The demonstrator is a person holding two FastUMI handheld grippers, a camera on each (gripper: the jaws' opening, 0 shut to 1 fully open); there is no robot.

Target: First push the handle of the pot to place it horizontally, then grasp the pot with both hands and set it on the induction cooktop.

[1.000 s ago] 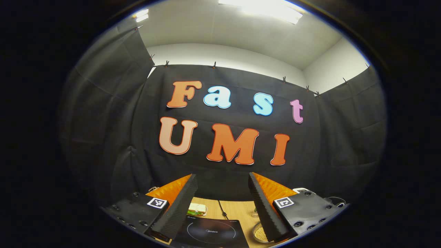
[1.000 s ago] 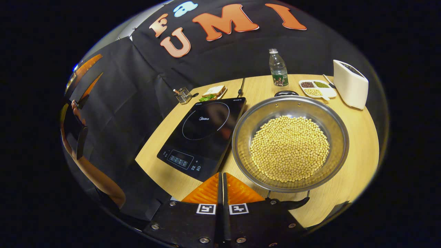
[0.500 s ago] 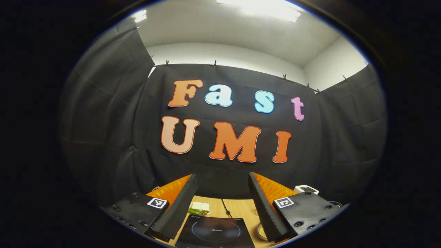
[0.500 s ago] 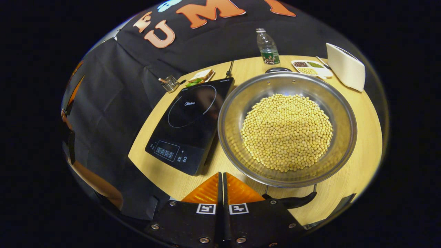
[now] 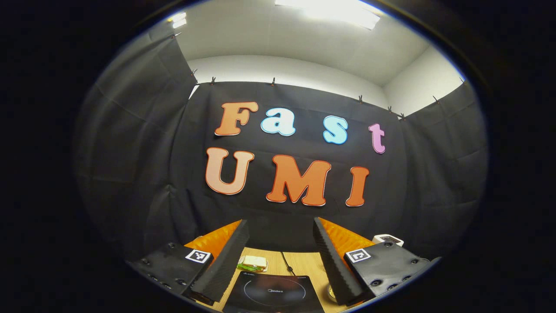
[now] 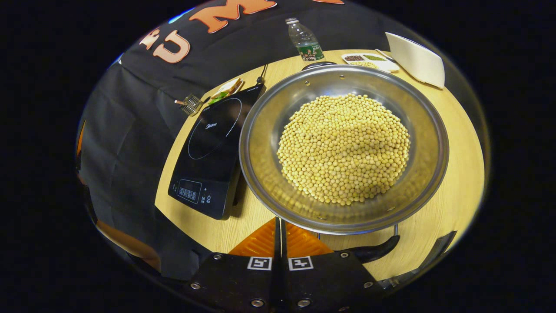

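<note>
The pot (image 6: 343, 148), full of beans, sits on the desk (image 6: 451, 191) just beside the induction cooktop (image 6: 213, 148), near the front edge. The right gripper (image 6: 280, 226) has its fingers pressed together, empty, by the pot handle (image 6: 373, 251). The left gripper (image 5: 280, 243) is spread wide, empty, high above the desk

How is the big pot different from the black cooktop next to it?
The pot is round, shiny metal and deep; the induction cooktop is flat, black and roughly rectangular. The pot is heaped with yellow beans; the cooktop has nothing on it. The pot has dark handles at its near and far sides; the cooktop has a control panel at its near end. Both sit side by side on the wooden table.
</note>
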